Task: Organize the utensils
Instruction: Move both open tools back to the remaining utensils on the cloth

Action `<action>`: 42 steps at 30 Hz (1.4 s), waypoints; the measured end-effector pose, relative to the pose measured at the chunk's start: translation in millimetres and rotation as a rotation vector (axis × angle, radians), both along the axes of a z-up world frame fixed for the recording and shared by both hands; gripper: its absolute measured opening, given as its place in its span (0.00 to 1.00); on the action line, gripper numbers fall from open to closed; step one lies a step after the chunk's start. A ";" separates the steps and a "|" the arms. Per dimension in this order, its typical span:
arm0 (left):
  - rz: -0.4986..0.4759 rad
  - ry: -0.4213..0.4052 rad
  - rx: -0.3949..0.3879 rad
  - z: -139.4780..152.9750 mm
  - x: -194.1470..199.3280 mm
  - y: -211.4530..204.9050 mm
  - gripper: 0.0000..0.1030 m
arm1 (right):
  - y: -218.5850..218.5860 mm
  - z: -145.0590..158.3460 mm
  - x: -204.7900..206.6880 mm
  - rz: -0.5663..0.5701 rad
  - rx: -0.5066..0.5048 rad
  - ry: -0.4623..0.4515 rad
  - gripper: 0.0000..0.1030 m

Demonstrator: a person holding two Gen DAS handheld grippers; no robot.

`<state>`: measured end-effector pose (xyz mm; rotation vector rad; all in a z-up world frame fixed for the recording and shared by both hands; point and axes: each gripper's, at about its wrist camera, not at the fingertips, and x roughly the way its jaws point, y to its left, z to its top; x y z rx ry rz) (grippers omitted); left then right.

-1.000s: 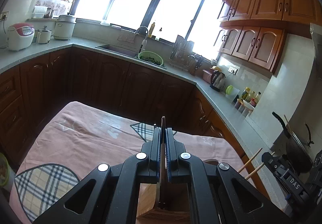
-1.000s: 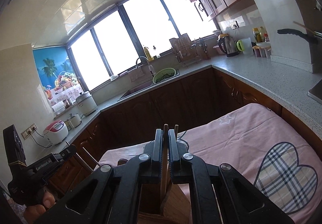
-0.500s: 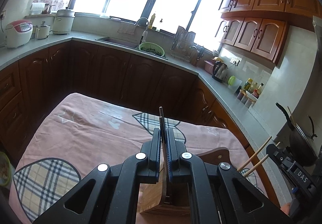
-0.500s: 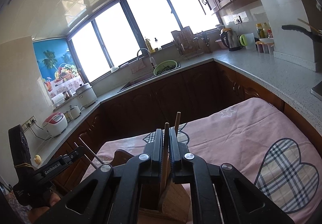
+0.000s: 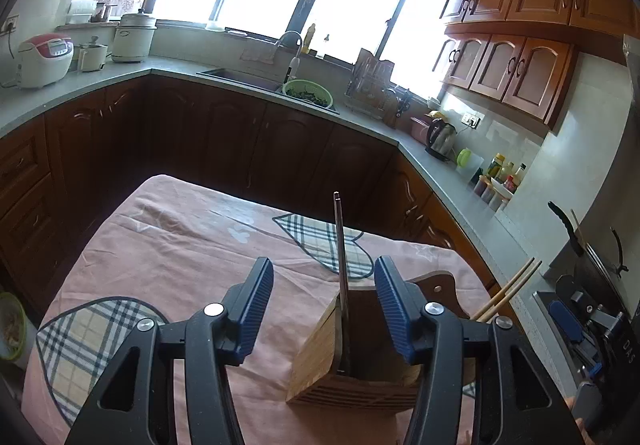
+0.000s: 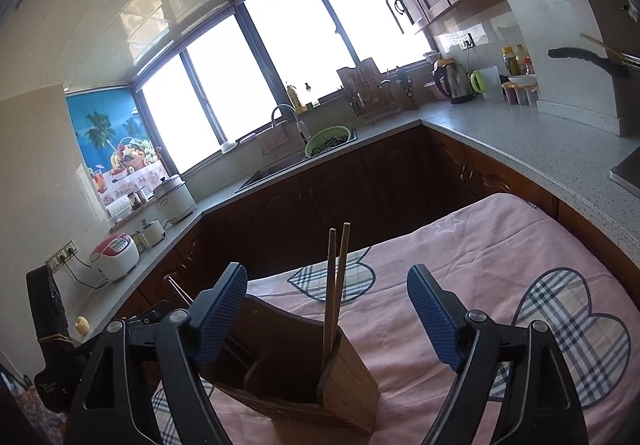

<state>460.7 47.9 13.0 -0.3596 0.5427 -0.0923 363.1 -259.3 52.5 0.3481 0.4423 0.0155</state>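
A bamboo utensil holder stands on the pink-clothed table. In the left wrist view a dark slim stick stands upright in it. My left gripper has its jaws opening on either side of the stick, and the blue pads are off it. In the right wrist view two wooden chopsticks stand in the holder. My right gripper has its jaws opening wide around them, without touching. The right gripper also shows at the left view's right edge.
A dark wooden board lies behind the holder. The cloth has plaid heart patches. Grey counters ring the table, with a kettle, a rice cooker, a sink and a pan on the right.
Both grippers went from shut to open. The left let go of the dark stick and the right let go of the wooden chopsticks, which now stand in the holder.
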 end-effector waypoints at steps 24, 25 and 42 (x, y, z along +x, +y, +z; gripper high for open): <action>-0.013 0.105 0.004 -5.1 -184.5 22.4 0.81 | 6.0 -8.4 -128.1 0.059 -0.009 0.061 0.97; -0.015 0.113 0.005 -5.9 -191.4 22.9 0.81 | 5.8 -9.2 -133.4 0.058 -0.008 0.068 0.97; -0.015 0.193 0.016 -6.1 -242.5 24.9 0.81 | 11.2 -46.7 -196.5 0.079 -0.044 0.183 0.97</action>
